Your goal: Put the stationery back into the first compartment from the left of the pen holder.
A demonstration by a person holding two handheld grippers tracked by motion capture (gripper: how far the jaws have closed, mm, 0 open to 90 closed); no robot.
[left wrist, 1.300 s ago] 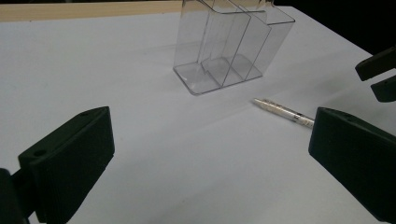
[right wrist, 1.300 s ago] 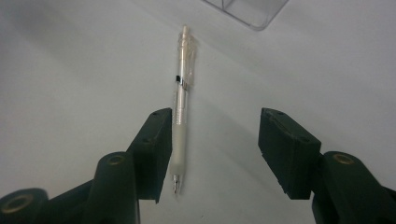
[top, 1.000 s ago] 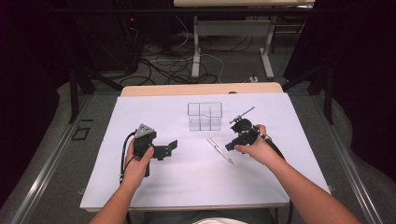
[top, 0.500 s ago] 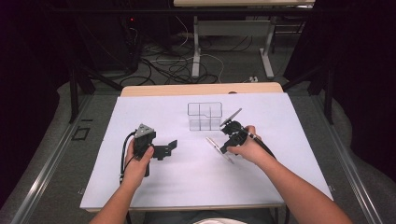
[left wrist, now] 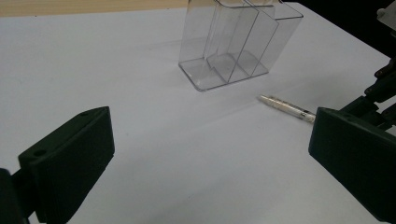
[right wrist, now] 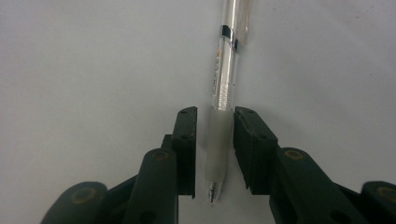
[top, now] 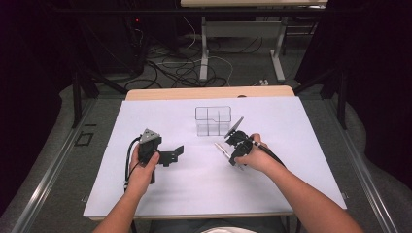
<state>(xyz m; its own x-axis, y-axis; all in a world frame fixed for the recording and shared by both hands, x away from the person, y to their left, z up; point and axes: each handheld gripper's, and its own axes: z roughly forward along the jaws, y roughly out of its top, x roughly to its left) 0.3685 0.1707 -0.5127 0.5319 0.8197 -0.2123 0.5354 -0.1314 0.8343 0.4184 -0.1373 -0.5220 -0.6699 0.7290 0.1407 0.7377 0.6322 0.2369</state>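
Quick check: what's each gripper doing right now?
Left gripper: open, nothing between its fingers.
Right gripper: has just been closing around the pen; small gaps remain at the grip end, not yet clamped.

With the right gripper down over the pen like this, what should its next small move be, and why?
Probably finish closing. The right gripper has just been closing, and its jaws flank the frosted grip of the pen lying flat on the white sheet, with slivers of gap on both sides. Lifting now would likely leave it behind.
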